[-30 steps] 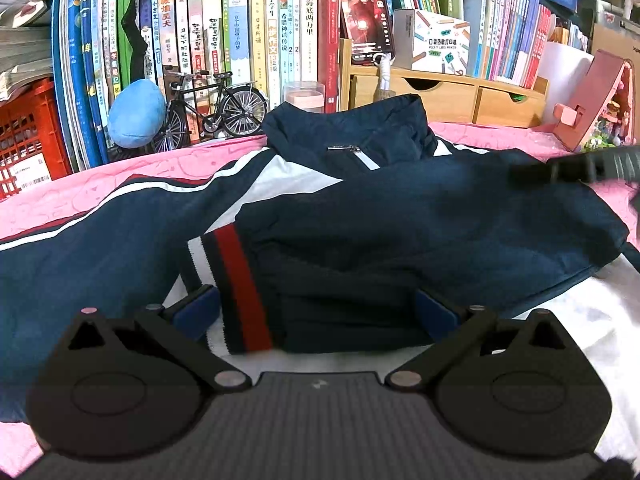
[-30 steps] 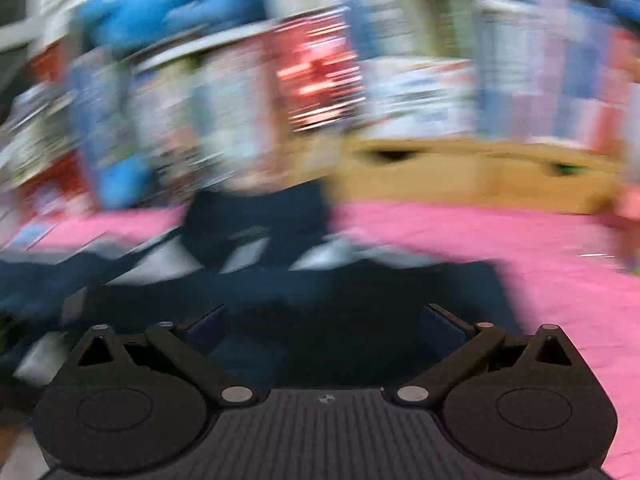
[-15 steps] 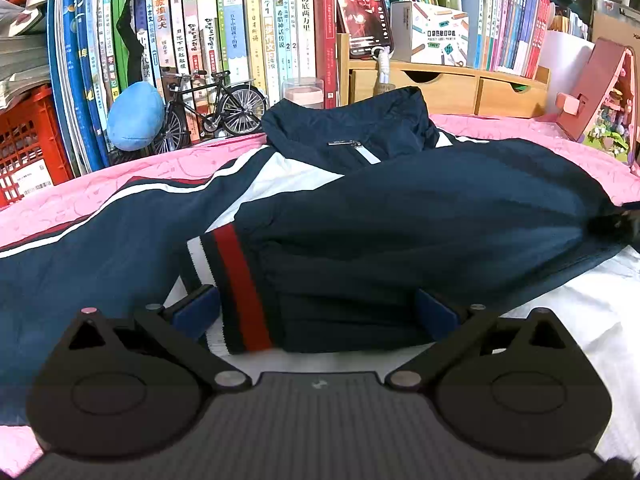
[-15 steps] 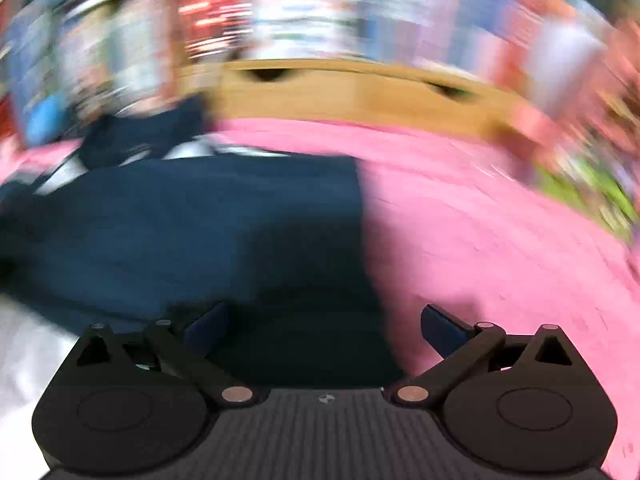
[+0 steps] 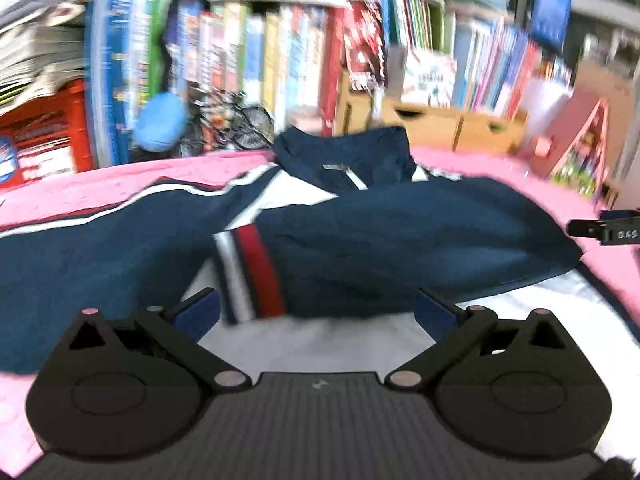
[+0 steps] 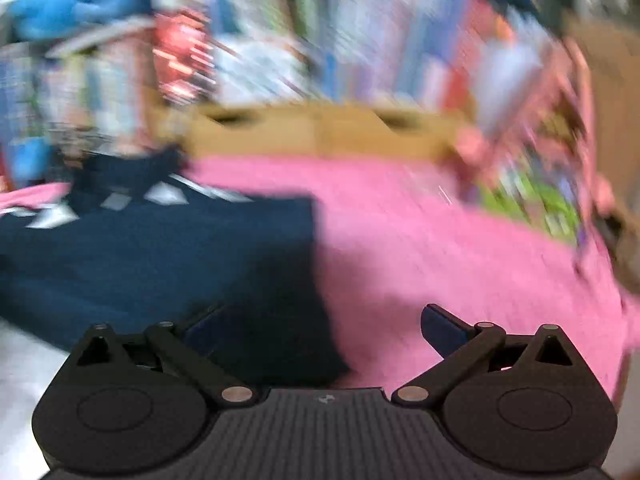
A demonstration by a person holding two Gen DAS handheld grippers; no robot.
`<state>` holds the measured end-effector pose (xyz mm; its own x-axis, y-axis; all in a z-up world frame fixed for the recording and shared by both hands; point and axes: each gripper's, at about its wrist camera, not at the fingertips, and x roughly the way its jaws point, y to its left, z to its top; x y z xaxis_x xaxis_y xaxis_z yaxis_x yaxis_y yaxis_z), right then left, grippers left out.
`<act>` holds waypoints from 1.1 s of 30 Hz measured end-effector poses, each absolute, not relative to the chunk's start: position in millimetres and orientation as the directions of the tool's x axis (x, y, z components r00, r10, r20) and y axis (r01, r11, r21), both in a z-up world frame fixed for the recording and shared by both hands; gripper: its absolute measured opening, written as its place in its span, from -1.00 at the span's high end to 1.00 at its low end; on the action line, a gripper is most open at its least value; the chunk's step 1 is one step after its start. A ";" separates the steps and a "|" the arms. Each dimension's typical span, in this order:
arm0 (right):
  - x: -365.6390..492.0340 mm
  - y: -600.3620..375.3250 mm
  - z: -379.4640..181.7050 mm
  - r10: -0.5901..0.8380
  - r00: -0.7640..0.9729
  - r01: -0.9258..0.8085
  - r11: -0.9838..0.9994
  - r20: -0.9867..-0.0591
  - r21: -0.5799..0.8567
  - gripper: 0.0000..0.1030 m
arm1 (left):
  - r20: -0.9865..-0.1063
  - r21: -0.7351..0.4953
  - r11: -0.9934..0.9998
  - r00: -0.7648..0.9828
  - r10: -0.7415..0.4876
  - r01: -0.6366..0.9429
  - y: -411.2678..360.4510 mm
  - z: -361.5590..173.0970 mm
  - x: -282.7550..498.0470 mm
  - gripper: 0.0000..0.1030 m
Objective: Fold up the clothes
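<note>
A navy and white jacket [image 5: 392,240] lies spread on a pink cloth [image 5: 120,184], collar toward the books. One sleeve is folded across the chest, its red, white and navy cuff [image 5: 248,272] near the middle. The other sleeve [image 5: 80,264] stretches out to the left. My left gripper [image 5: 318,314] is open, hovering just short of the cuff with nothing between its fingers. My right gripper [image 6: 324,330] is open above the jacket's right edge [image 6: 200,264], where navy fabric meets pink cloth [image 6: 440,256]; that view is blurred. The right gripper's tip [image 5: 608,230] shows at the right edge of the left wrist view.
Rows of books [image 5: 260,56] line the back. A blue plush ball [image 5: 160,120] and a small model bicycle [image 5: 240,124] stand before them, with wooden drawers [image 5: 448,128] and a pink toy house [image 5: 576,148] at right. A red crate [image 5: 44,136] sits at far left.
My left gripper has pulled back and risen slightly from the cuff, still open. The right gripper has swung right to the jacket's right edge, moving fast.
</note>
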<state>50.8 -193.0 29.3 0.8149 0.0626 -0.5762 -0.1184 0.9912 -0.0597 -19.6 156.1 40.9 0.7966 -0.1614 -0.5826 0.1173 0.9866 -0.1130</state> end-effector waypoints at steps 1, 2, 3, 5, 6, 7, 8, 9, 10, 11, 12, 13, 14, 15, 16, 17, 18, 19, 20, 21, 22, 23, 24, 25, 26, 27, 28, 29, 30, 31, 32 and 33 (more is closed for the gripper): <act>43.2 -177.1 37.4 0.090 0.830 -0.164 0.983 -0.551 -0.087 -1.00 | -0.584 -0.117 0.989 0.800 -0.138 0.086 165.7 42.1 -28.3 -1.00; 35.3 -159.9 45.0 0.124 0.841 -0.213 0.971 -0.527 -0.112 -1.00 | -0.585 -0.121 0.991 0.803 -0.115 0.055 175.5 43.3 -36.9 -1.00; 27.7 -139.6 50.4 0.172 0.841 -0.272 0.954 -0.513 -0.126 -1.00 | -0.582 -0.123 0.992 0.808 -0.093 0.026 186.6 43.9 -44.6 -1.00; 18.6 -99.2 57.0 0.266 0.819 -0.380 0.915 -0.508 -0.134 -1.00 | -0.569 -0.132 0.991 0.821 -0.052 -0.029 210.1 44.8 -60.2 -1.00; 13.8 -77.6 59.5 0.312 0.802 -0.435 0.890 -0.509 -0.140 -1.00 | -0.568 -0.143 0.988 0.822 -0.030 -0.063 222.7 43.8 -66.5 -1.00; 9.3 -52.9 59.1 0.354 0.781 -0.490 0.859 -0.515 -0.151 -1.00 | -0.569 -0.154 0.983 0.823 -0.007 -0.097 235.3 42.7 -72.4 -1.00; 6.5 -28.2 56.2 0.385 0.761 -0.535 0.828 -0.522 -0.169 -1.00 | -0.577 -0.170 0.976 0.817 0.014 -0.137 248.6 41.5 -74.6 -1.00; 4.2 -4.9 53.5 0.410 0.742 -0.574 0.798 -0.530 -0.185 -1.00 | -0.585 -0.187 0.967 0.810 0.034 -0.176 261.9 40.3 -76.9 -1.00; 3.8 14.7 50.4 0.422 0.729 -0.597 0.777 -0.540 -0.198 -0.99 | -0.594 -0.204 0.955 0.803 0.054 -0.215 275.2 39.1 -79.0 -1.00; 5.5 33.3 46.5 0.430 0.715 -0.617 0.759 -0.551 -0.208 -0.98 | -0.601 -0.231 0.938 0.796 0.071 -0.258 288.9 38.4 -80.9 -1.00; 7.9 50.5 42.7 0.438 0.702 -0.634 0.742 -0.561 -0.215 -0.96 | -0.606 -0.271 0.914 0.791 0.080 -0.301 304.5 37.9 -82.6 -1.00; 12.5 64.0 39.4 0.443 0.693 -0.645 0.733 -0.569 -0.217 -0.93 | -0.609 -0.317 0.887 0.789 0.081 -0.336 319.7 36.8 -85.4 -1.00; 17.5 76.2 36.3 0.448 0.684 -0.655 0.725 -0.576 -0.213 -0.90 | -0.611 -0.361 0.856 0.787 0.081 -0.369 334.7 35.8 -88.0 -1.00; 23.8 84.0 33.7 0.456 0.673 -0.660 0.726 -0.583 -0.194 -0.88 | -0.606 -0.395 0.834 0.791 0.077 -0.384 346.8 35.0 -89.7 -1.00; 30.2 89.4 30.5 0.465 0.658 -0.663 0.730 -0.592 -0.164 -0.83 | -0.602 -0.426 0.811 0.795 0.076 -0.400 358.7 34.4 -91.0 -1.00; 36.8 93.6 26.4 0.466 0.643 -0.662 0.737 -0.608 -0.135 -0.69 | -0.605 -0.427 0.798 0.790 0.097 -0.425 368.4 35.5 -89.6 -1.00; 43.9 96.3 20.7 0.453 0.627 -0.655 0.747 -0.634 -0.113 -0.59 | -0.608 -0.427 0.785 0.785 0.118 -0.449 378.2 36.6 -88.2 -1.00; 49.4 98.2 15.5 0.445 0.614 -0.649 0.755 -0.652 -0.095 -0.51 | -0.612 -0.426 0.771 0.779 0.139 -0.473 387.9 37.6 -86.5 -1.00; 51.0 97.8 12.1 0.450 0.611 -0.648 0.757 -0.652 -0.084 -0.53 | -0.619 -0.414 0.759 0.767 0.170 -0.503 398.1 37.6 -82.2 -1.00; 52.6 97.4 8.7 0.455 0.608 -0.647 0.759 -0.651 -0.074 -0.55 | -0.624 -0.408 0.747 0.758 0.192 -0.525 406.8 37.0 -78.6 -1.00; 53.9 96.3 5.8 0.459 0.607 -0.644 0.762 -0.649 -0.063 -0.60 | -0.629 -0.407 0.734 0.750 0.207 -0.543 415.9 35.6 -75.7 -1.00; 54.3 93.7 4.1 0.463 0.610 -0.639 0.767 -0.643 -0.054 -0.66 | -0.633 -0.408 0.719 0.741 0.222 -0.563 425.0 33.6 -71.7 -1.00; 54.8 91.1 2.5 0.467 0.614 -0.633 0.773 -0.636 -0.044 -0.72 | -0.626 -0.416 0.704 0.743 0.237 -0.575 433.3 32.1 -67.7 -1.00; 55.6 88.9 1.0 0.468 0.617 -0.626 0.779 -0.633 -0.036 -0.85 | -0.620 -0.425 0.689 0.744 0.251 -0.587 441.5 30.7 -63.7 -1.00; 57.3 87.8 0.0 0.462 0.618 -0.617 0.786 -0.636 -0.028 -0.89 | -0.612 -0.435 0.673 0.745 0.265 -0.597 449.8 29.2 -59.8 -1.00; 58.8 86.8 -0.5 0.461 0.614 -0.613 0.789 -0.640 -0.020 -0.91 | -0.598 -0.462 0.654 0.755 0.270 -0.599 458.0 28.4 -57.5 -1.00; 60.7 86.3 -1.3 0.461 0.610 -0.610 0.792 -0.644 -0.011 -0.96 | -0.581 -0.489 0.630 0.764 0.280 -0.603 464.6 26.6 -55.7 -1.00; 62.2 85.5 -1.9 0.461 0.606 -0.607 0.795 -0.648 -0.002 -1.00 | -0.565 -0.516 0.606 0.772 0.290 -0.605 471.2 24.9 -53.9 -1.00; 62.7 84.4 -2.0 0.460 0.605 -0.605 0.796 -0.650 0.001 -1.00 | -0.549 -0.542 0.582 0.780 0.302 -0.606 477.9 23.2 -52.2 -1.00; 62.8 84.5 -2.4 0.460 0.605 -0.605 0.796 -0.649 0.000 -1.00 | -0.533 -0.566 0.558 0.786 0.313 -0.607 484.1 21.4 -50.3 -0.99; 63.2 84.7 -2.7 0.460 0.606 -0.605 0.796 -0.649 0.000 -1.00 | -0.529 -0.571 0.547 0.784 0.325 -0.612 487.1 19.7 -47.8 -0.98; 63.5 84.9 -3.1 0.460 0.606 -0.605 0.796 -0.649 -0.001 -1.00 | -0.524 -0.576 0.537 0.783 0.336 -0.616 490.1 18.0 -45.3 -0.83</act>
<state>63.5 84.9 -3.1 0.6062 0.4596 -0.6491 -0.6048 0.7964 -0.0010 -45.3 490.1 18.0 0.7827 0.3365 -0.5237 -0.6163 0.5366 -0.5764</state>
